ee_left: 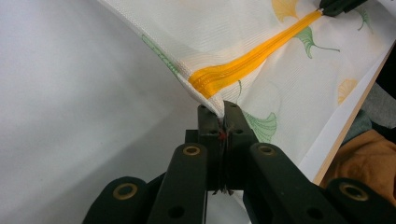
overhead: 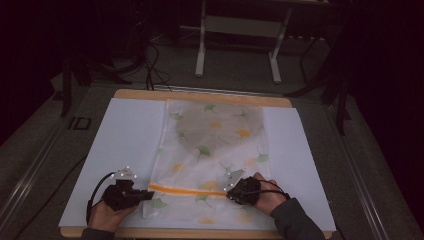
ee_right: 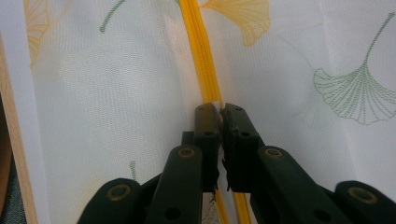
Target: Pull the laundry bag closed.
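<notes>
A white mesh bag (overhead: 212, 150) printed with green and orange ginkgo leaves lies flat on a white sheet (overhead: 125, 145) that covers a wooden worktop (overhead: 200, 95). The bag runs from the far edge of the sheet to its near edge, roughly in the middle. An orange zipper (overhead: 185, 190) crosses the bag from left to right near its near end.

The left tool (overhead: 148, 194) sits at the left end of the zipper, held by the person's left hand (overhead: 107, 215). In the left gripper view its jaws are pressed together on a pinch of the bag's corner fabric (ee_left: 212, 100) right at the zipper's end (ee_left: 210, 79), and the mesh rises off the sheet there.

The right tool (overhead: 228, 194) sits at the right part of the zipper, held by the right hand (overhead: 267, 192), with a grey sleeve (overhead: 295, 220) behind it. In the right gripper view its jaws are closed on the zipper line (ee_right: 201, 51), with the orange tape running between them; whether a slider is gripped cannot be told.

A dark shape shows faintly through the far half of the bag (overhead: 220, 127). No readable writing or brand shows on the bag. The floor left of the worktop bears a mark (overhead: 80, 123) that reads like "ID".
</notes>
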Demonstrator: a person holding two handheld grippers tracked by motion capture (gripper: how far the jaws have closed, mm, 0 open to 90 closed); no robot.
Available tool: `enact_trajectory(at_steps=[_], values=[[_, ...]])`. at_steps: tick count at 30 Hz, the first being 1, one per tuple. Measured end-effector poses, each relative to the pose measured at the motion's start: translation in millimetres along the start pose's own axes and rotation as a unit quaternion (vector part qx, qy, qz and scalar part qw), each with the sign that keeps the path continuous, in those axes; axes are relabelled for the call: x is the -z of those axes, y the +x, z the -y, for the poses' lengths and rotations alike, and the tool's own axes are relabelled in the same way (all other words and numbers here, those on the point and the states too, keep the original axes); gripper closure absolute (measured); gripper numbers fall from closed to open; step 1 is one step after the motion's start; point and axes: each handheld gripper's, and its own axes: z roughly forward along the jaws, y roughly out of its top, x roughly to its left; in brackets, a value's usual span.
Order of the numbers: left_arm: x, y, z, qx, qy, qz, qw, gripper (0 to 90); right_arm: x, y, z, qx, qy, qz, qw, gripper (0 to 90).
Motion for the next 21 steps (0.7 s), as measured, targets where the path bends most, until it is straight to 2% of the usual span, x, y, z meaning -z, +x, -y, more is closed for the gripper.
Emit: enact_trajectory(at_steps=[21], values=[[0.4, 0.3, 0.4, 0.0, -0.001, -0.001, 1.0, 88.8, 5.3, -2.5, 10.6, -0.008, 0.008, 0.004, 0.9999, 84.9]])
